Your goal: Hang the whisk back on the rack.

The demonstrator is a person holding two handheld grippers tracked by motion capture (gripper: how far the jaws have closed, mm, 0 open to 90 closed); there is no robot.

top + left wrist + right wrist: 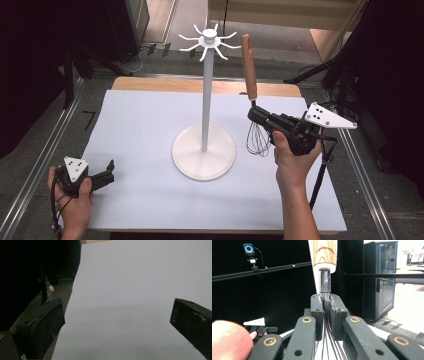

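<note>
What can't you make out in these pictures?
- Whisk wires at the grip: hidden by the right gripper, high view.
- Whisk handle top: cut off by the top edge, right gripper view.
- Stand hook tips: too small, high view.

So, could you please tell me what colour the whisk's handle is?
The whisk's handle is brown wood with visible grain and a white collar, clearest in the right gripper view.

The left gripper (pixel 106 172), at the lower left of the high view, is black with a grey three-cornered plate dotted with dark holes and a black cable trailing below the hand. The right gripper (pixel 257 116), at centre right, bears the same plate. Its black linkage arms carry brass-coloured rivets; both forearms are bare.
</note>
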